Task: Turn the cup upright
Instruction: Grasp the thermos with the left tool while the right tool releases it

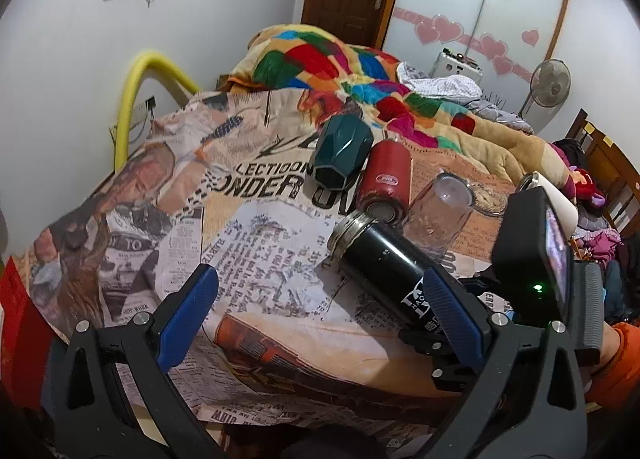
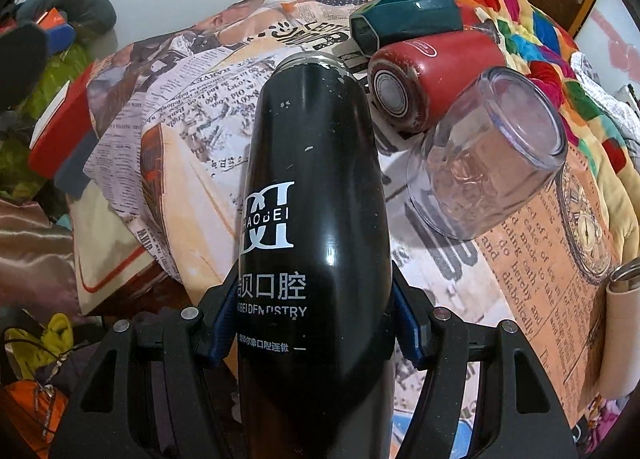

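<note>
The left gripper had a black angular frame with triangular cut-outs, round silver screws behind the jaws, and 2 blue ribbed fingers. The right gripper matched: black frame, silver screws, blue pads. Behind its jaws sat a black ribbed handle and an orange sleeve.

The black cup has a glossy, smooth lacquered skin chipped in small spots, with a bare metal rim, and the right claw pressing it has ribbed blue pads on matt black plastic. The clear cup looks like smooth transparent glass or plastic; the red cup is satin, the green cup glossy and faceted. Beneath them lies a matt printed cloth.
</note>
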`<state>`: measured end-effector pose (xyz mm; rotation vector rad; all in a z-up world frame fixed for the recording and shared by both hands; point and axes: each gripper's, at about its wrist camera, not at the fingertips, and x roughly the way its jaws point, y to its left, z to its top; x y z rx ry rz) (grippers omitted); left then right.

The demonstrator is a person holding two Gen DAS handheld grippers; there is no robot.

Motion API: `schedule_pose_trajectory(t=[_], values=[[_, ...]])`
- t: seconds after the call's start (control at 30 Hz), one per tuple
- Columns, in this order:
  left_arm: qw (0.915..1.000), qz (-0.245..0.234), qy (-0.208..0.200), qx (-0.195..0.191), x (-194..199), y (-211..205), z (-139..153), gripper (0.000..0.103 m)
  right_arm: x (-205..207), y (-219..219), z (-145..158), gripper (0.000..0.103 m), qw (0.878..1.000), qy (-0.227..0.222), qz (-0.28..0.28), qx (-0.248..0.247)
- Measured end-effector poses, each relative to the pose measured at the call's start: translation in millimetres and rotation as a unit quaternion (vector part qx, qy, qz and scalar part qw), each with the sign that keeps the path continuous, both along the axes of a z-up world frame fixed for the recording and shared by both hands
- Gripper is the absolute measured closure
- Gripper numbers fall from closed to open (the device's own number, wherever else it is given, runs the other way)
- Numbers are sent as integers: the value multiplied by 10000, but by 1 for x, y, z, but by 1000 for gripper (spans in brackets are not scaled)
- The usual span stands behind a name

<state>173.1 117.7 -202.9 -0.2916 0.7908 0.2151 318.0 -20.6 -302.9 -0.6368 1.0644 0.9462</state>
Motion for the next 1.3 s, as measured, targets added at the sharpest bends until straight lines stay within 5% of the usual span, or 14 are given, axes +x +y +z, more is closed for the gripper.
schedule_pose_trajectory(t=[0.27, 0.73, 1.0, 1.1, 1.3], values=[[9995, 24, 231, -231, 7, 4, -13, 0, -2, -3, 8, 41, 9999, 43, 22, 120], [9828, -296, 965, -1549, 44, -25, -59, 10, -20, -77, 65, 36, 9924, -733, -765, 625], [9816, 11, 1427, -1269, 62, -34, -82, 21, -33, -119, 91, 27, 9723, -1205, -1640, 1147], [9805, 47, 1618, -1115, 72, -33, -89, 32, -41, -128, 93, 24, 9674, -1219, -1772, 1338], [9828, -62, 1658, -811, 75, -34, -85, 39, -50, -137, 90, 24, 9607, -1194, -1981, 1533]])
